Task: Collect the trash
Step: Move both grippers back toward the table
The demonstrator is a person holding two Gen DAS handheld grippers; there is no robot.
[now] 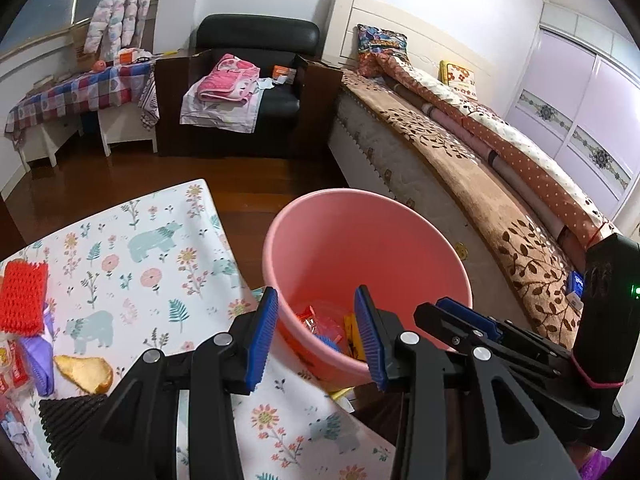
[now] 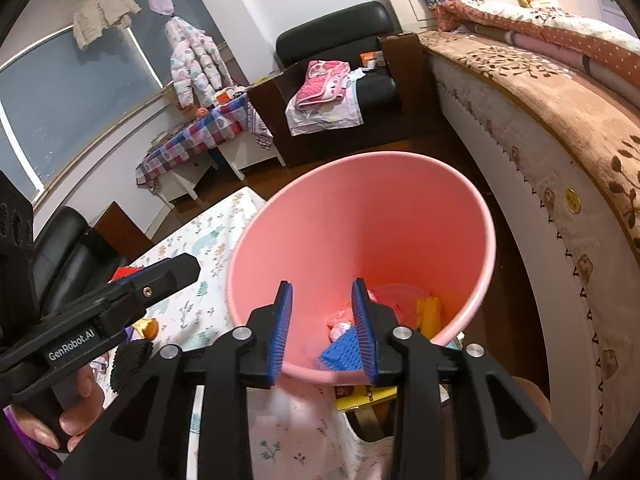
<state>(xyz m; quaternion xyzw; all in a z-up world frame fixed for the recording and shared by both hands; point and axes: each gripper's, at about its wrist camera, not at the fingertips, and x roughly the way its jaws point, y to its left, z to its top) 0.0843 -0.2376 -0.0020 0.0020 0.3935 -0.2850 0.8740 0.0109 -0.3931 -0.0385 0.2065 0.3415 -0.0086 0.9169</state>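
My left gripper point(image 1: 316, 334), black frame with blue ribbed pads, sits low centre of the left wrist view, fingers spread wide, nothing between them, touching nothing I can make out. It hangs over the near rim of the round pink plastic bucket point(image 1: 360, 236), which fills the middle of the frame.

My right gripper point(image 2: 322, 330) is also parted with its pads apart and no load, low centre of the right wrist view, aimed down into the same bucket. The bucket stands just beside the table edge, between the table and the bed with the brown leaf-pattern blanket point(image 1: 472, 176) on the right.

Trash in the bucket bottom: a blue knobbly foam piece point(image 2: 342, 354), a yellow wrapper point(image 2: 428, 314), and pink crumpled plastic point(image 2: 340, 322).

Table with a white floral bear-print cloth point(image 1: 132, 256) takes the lower left of the left view. On it at the left edge: a red foam net sleeve point(image 1: 22, 296), a purple wrapper point(image 1: 36, 360), a yellow-brown fruit peel point(image 1: 84, 374), and a black foam net piece point(image 1: 64, 412); red-and-white wrappers at the far left edge are cut off.

Upper centre: a black leather armchair point(image 1: 256, 40) with pink folded cloth on it.
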